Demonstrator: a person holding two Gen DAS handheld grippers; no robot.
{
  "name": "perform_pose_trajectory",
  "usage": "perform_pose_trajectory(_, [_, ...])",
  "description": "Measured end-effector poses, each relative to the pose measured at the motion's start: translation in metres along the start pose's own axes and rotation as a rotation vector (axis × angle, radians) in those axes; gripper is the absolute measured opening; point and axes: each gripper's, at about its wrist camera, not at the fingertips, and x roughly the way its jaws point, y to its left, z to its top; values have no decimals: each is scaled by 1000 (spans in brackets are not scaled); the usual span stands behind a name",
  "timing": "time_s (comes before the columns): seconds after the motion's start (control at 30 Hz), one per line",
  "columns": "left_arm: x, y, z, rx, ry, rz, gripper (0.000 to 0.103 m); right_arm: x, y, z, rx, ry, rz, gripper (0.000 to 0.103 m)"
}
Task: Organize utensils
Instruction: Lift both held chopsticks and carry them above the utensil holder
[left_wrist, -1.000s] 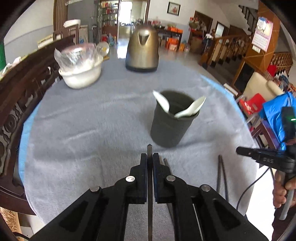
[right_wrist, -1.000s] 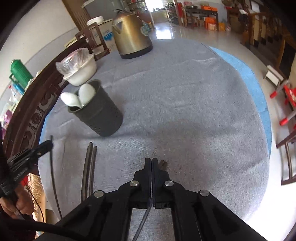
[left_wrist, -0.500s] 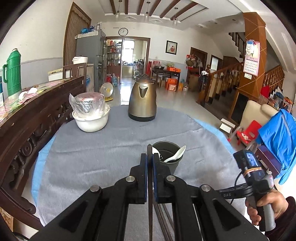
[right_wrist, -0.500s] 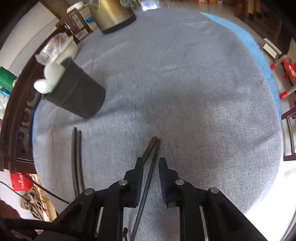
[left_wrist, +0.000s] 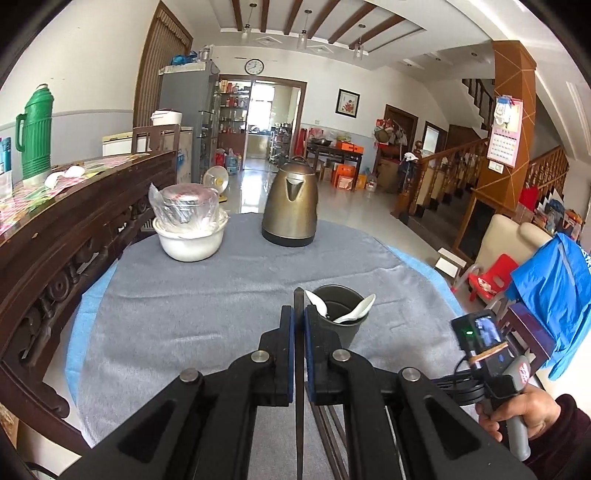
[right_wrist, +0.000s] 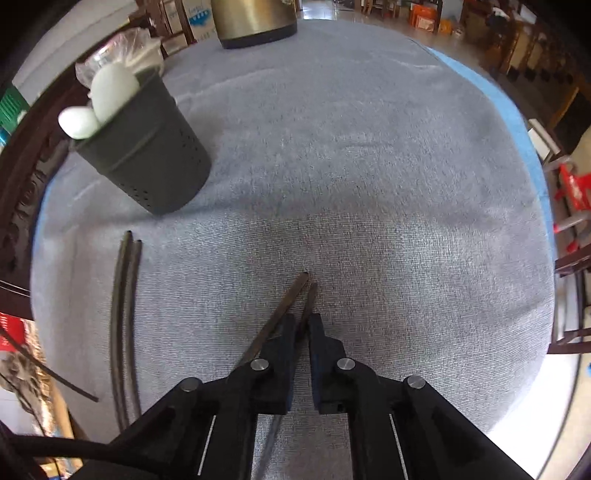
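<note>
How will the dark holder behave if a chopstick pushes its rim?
Probably somewhat tippy: the dark holder is tall and narrows toward its base. White spoons lean past its rim, adding weight high up. The grey cloth likely grips, so it may tip, not slide.

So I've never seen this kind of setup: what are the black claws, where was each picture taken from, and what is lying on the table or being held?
There is no robot here. A person carries a handheld two-finger gripper in each hand, and each has a wide-angle camera looking along its fingers.

The left camera looks across the room. The left gripper is shut on one dark chopstick. Beyond it stands a dark utensil cup holding two white spoons, then a kettle and a covered white bowl. The person's hand at right holds the other gripper.

The right camera looks steeply down at the grey tablecloth. The right gripper is shut on one chopstick of a pair. Another pair lies to the left, near the cup.
</note>
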Motion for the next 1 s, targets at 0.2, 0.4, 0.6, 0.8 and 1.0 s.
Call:
perform_pose_trajectory(0.2, [-8,4,8,-29,-26,-3,6,-40,-11,0,27,-111,79,5])
perform_pose_trajectory(0.4, [-20,-1,24,-34,-87,-7,6,-87,-13,16,51,-275,149,5])
perform_pose_trajectory(0.6, [-25,-9,45,-28,-121,-17,6,-128,-12,26,84,-446,203,5])
perform_pose_trajectory(0.8, [-28,-19,69,-21,-154,-24,6,-168,-1,41,107,-594,242,5])
perform_pose_trajectory(1.0, [-25,-23,93,-42,-196,-31,6,-204,18,57,84,-705,264,5])
